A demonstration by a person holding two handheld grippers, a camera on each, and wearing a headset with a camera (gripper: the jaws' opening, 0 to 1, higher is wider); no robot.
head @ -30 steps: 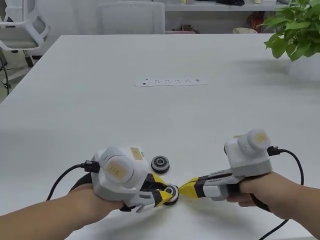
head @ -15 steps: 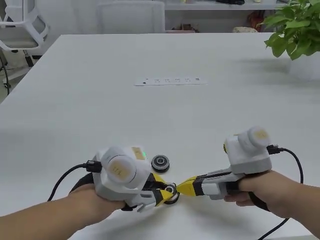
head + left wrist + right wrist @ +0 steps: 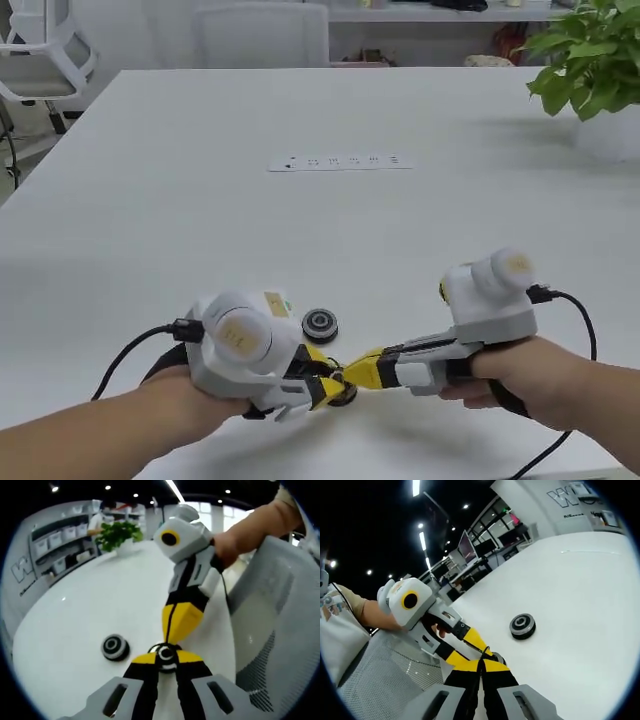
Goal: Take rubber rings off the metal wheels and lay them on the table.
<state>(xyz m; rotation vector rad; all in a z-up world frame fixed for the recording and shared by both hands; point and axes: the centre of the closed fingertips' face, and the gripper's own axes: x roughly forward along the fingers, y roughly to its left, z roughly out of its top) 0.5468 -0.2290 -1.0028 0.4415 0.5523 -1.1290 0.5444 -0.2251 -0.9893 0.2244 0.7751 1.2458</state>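
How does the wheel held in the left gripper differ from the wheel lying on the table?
The held wheel is clamped between the left gripper's jaws; the table wheel lies flat, free. The right gripper meets the held wheel with jaws closed; the table wheel sits apart from both grippers. Both are small and round, dark rim around a pale metal hub.

a wide white table (image 3: 200, 200) runs from the near edge to the back of the office, its matte top catching soft light. a single metal wheel (image 3: 320, 324) lies flat near the front edge with a dark rubber ring (image 3: 306, 325) around it. a white power strip (image 3: 341, 162) lies crosswise at mid-table, well apart from the wheel. at the far right edge stands a white pot (image 3: 612, 135) with a leafy green plant (image 3: 585, 50).
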